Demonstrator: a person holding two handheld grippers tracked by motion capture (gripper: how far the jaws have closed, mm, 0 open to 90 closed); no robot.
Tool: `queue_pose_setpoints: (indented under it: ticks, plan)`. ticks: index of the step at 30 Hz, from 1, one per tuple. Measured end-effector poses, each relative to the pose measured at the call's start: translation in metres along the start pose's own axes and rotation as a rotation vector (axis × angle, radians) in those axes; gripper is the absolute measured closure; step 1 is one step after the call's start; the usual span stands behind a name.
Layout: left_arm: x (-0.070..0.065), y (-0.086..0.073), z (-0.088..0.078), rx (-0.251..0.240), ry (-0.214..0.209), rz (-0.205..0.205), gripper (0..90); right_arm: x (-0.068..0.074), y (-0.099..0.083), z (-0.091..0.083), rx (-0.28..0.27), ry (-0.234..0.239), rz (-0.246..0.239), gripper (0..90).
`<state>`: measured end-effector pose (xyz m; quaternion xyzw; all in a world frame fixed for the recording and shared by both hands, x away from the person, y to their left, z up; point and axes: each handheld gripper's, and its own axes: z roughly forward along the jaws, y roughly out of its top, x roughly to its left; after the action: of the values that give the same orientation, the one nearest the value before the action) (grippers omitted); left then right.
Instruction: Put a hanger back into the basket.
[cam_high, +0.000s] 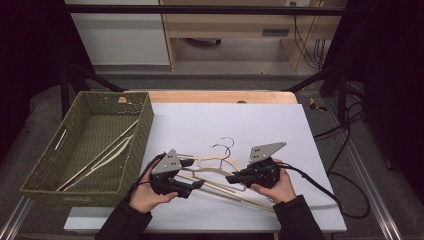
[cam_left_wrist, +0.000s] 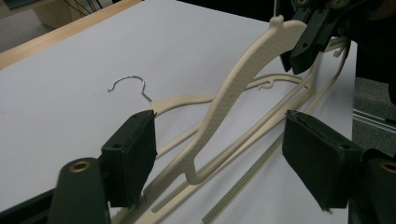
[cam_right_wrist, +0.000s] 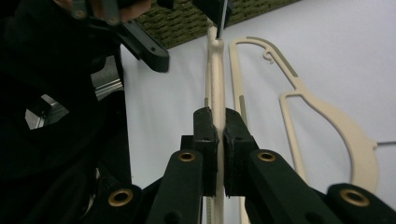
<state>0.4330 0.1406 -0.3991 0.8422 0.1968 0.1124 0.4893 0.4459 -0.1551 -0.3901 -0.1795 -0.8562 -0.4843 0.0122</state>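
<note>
Two cream plastic hangers with wire hooks lie overlapped on the white sheet (cam_high: 200, 120). My right gripper (cam_high: 231, 177) (cam_right_wrist: 217, 126) is shut on the thin edge of one hanger (cam_right_wrist: 215, 79) (cam_left_wrist: 243, 74), which stands tilted up off the sheet. My left gripper (cam_high: 196, 173) (cam_left_wrist: 224, 154) is open, its jaws wide apart on either side of that hanger's textured arm without touching it. The second hanger (cam_left_wrist: 187, 100) (cam_right_wrist: 345, 130) (cam_high: 215, 161) lies flat beneath. The two grippers face each other, close together.
A green woven basket (cam_high: 145, 125) (cam_right_wrist: 187, 21) stands at the left of the sheet, with more cream hangers (cam_high: 102, 155) lying in it. The wooden table edge (cam_high: 220, 96) runs along the back. Cables trail off to the right.
</note>
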Motion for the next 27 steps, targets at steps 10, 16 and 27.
queue_pose_setpoints:
  ticks: [10,16,27]
  plan:
    - [-0.006,0.000,0.007,0.034,-0.071,0.025,58.2,0.009,0.002,0.007,0.038,0.045,-0.040,86.7]
    - [-0.009,0.001,0.003,0.039,-0.052,0.055,70.9,0.009,0.001,0.009,0.035,0.048,-0.045,86.3]
    - [-0.018,0.004,0.001,0.049,-0.061,0.064,80.7,0.010,0.001,0.008,-0.001,-0.094,-0.071,73.4]
